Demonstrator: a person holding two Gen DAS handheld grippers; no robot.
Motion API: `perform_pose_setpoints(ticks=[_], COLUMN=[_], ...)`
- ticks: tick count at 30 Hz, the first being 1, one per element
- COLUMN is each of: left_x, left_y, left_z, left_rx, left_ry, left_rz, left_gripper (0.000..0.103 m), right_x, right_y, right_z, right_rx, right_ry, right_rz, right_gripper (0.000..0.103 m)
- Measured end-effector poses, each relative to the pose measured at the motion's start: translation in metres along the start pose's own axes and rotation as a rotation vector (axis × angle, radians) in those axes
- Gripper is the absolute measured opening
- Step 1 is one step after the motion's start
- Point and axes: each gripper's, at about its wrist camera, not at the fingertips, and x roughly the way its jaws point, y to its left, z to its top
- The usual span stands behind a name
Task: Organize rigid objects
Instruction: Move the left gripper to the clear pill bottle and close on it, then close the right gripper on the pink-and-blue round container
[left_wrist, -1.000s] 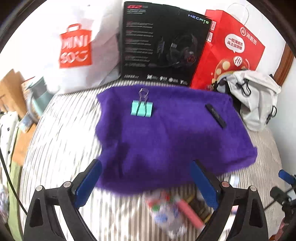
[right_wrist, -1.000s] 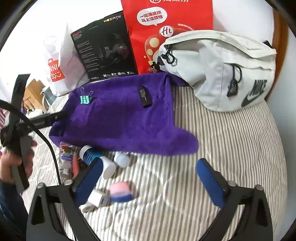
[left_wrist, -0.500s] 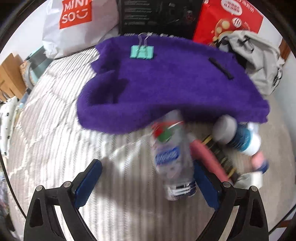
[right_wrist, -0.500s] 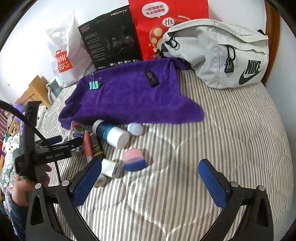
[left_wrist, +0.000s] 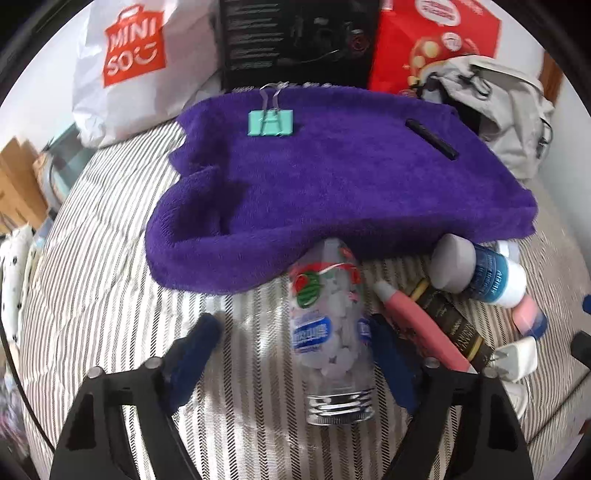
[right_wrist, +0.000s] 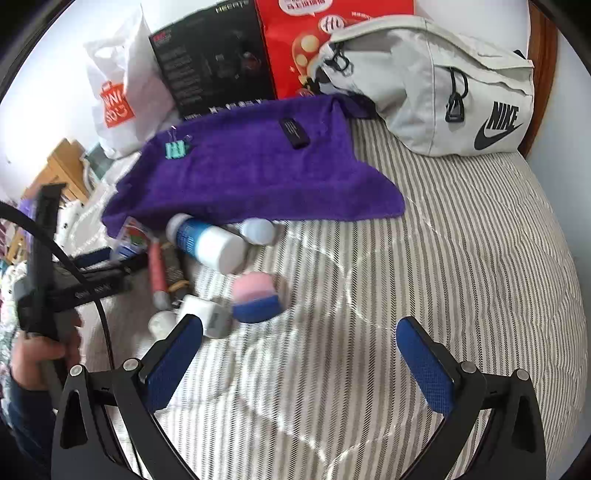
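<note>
Left tongs (left_wrist: 291, 334) closing around clear plastic bottle of white candies (left_wrist: 330, 328) lying on striped bed (left_wrist: 110, 295) near purple towel's (left_wrist: 332, 177) near edge, right pad beside it, left apart; right tongs (right_wrist: 299, 347) wide, empty.

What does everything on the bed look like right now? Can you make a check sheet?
Surface: striped bed, partly under a purple towel.
Job's things: clip and black stick on towel; candy bottle, blue bottle, pink pen, charger, pink-blue block on bed.
Clutter: grey bag.
Grippers: left gripper closing around candy bottle; right gripper open, empty.
Cables: black cable near hand.
Surroundings: white bag, black box, red bag.
</note>
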Motion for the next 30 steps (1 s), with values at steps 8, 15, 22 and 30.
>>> perform_pose_setpoints(ticks=[8, 15, 22, 30], left_x=[-0.006, -0.006, -0.006, -0.006], left_y=[-0.012, -0.010, -0.010, -0.010], left_z=[0.001, 0.000, -0.001, -0.001], left_rx=[0.061, 0.061, 0.058, 0.056], left_ry=[-0.030, -0.029, -0.030, -0.033], left_rz=[-0.033, -0.055, -0.054, -0.052], left_gripper=[0.042, 0.041, 0.042, 0.042], right_x=[0.021, 0.033, 0.055, 0.052], right_y=[-0.002, 0.008, 0.015, 0.031], right_z=[-0.005, 0.002, -0.001, -0.013], right_rx=[-0.002, -0.066, -0.137, -0.247], right_ry=[-0.015, -0.022, -0.008, -0.103], right_rz=[0.039, 0.009, -0.001, 0.008], right_gripper=[0.100, 0.095, 0.089, 0.050])
